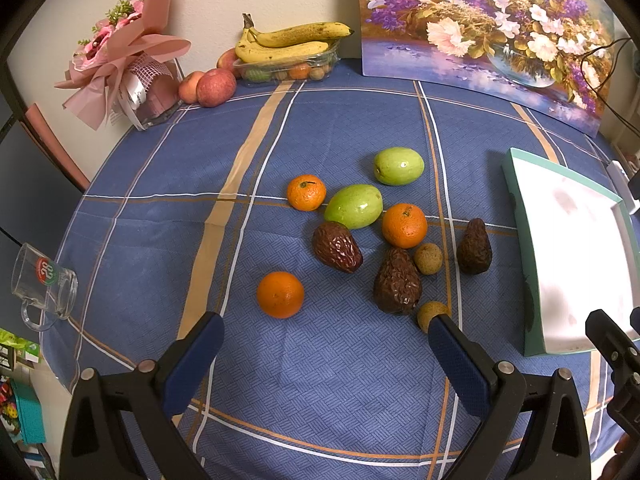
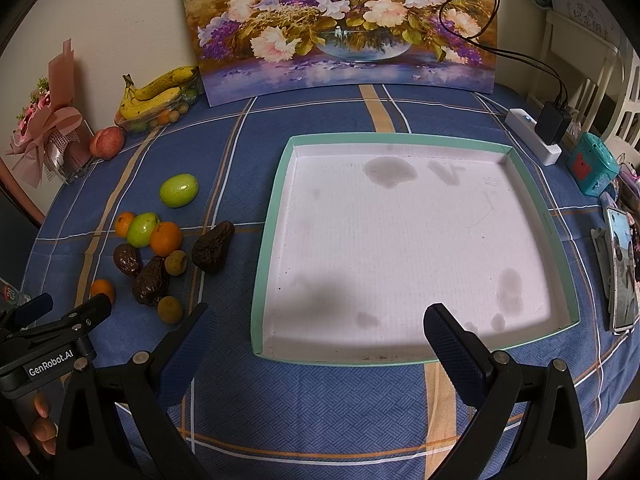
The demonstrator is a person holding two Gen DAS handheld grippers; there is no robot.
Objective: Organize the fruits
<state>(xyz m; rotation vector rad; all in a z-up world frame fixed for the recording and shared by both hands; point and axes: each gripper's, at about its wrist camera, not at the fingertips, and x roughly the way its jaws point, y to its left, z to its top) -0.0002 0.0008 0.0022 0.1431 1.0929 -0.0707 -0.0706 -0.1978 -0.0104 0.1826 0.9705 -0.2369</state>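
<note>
Loose fruit lies on the blue checked tablecloth: three oranges, the nearest [image 1: 280, 294], two green fruits [image 1: 353, 206] [image 1: 398, 166], three dark wrinkled avocados, one of them [image 1: 397, 283], and two small brown round fruits [image 1: 428, 258]. The same pile shows in the right wrist view, left of the tray, around an orange [image 2: 165, 238]. A wide shallow white tray with a teal rim [image 2: 276, 184] [image 1: 516, 208] holds nothing. My left gripper [image 1: 326, 330] is open and empty, just in front of the pile. My right gripper [image 2: 320, 320] is open and empty over the tray's near edge.
At the back stand a flower painting [image 1: 480, 28], bananas on a plastic fruit box [image 1: 288, 46], apples [image 1: 215, 87] and a pink bouquet [image 1: 120, 60]. A glass mug [image 1: 44, 284] sits at the left table edge. A phone [image 2: 622, 268], a charger [image 2: 536, 136] and a teal box [image 2: 592, 166] lie right of the tray.
</note>
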